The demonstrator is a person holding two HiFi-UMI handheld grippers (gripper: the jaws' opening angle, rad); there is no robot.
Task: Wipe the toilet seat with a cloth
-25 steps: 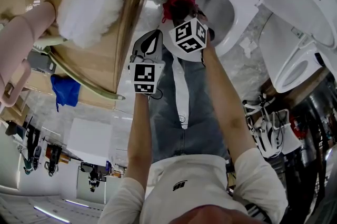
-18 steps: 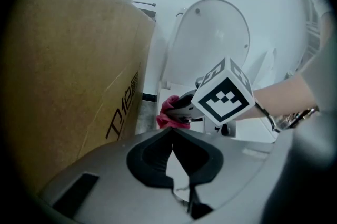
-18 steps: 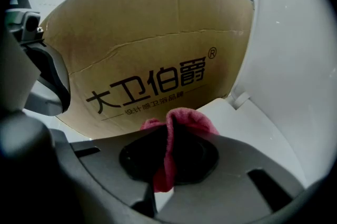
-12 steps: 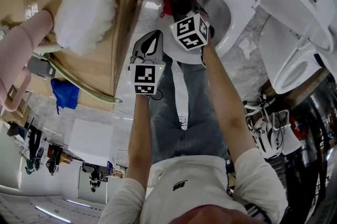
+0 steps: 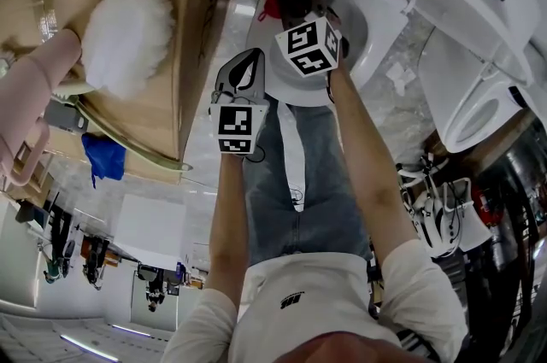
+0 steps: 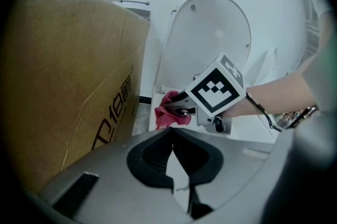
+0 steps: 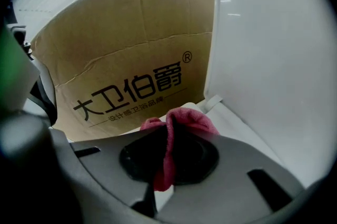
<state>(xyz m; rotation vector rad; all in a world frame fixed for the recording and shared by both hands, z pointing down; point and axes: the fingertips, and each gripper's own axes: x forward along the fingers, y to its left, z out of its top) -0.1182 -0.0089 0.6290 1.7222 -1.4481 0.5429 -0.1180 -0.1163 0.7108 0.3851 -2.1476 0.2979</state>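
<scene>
Since a second ago the right gripper (image 5: 296, 7) has edged a little further along the rim with its load, while the left gripper (image 5: 250, 62) has kept its place behind it. Beyond the right jaws the raised toilet lid (image 7: 274, 59) stands upright, and the toilet seat (image 7: 234, 130) lies just ahead of and under their tips. The cardboard box (image 7: 126, 75) rises close ahead on the other side. The right jaws are clamped on a fold of the pink cloth (image 7: 187, 117), which bulges out past the tips and seems to rest on the seat's edge nearest the box. The left jaws are together with nothing between them, pointing at the right gripper from behind. I judge the wipe under way, with most of the ring not yet covered. Only a narrow fold is pinched, so a hard drag could pull the cloth free. Pressing too low could put bare jaw tips on the seat instead of fabric. A wide sweep could also knock the box. From the head view the marker cube covers where cloth meets seat, so contact is not sure, and the arm hides part of the ring.
</scene>
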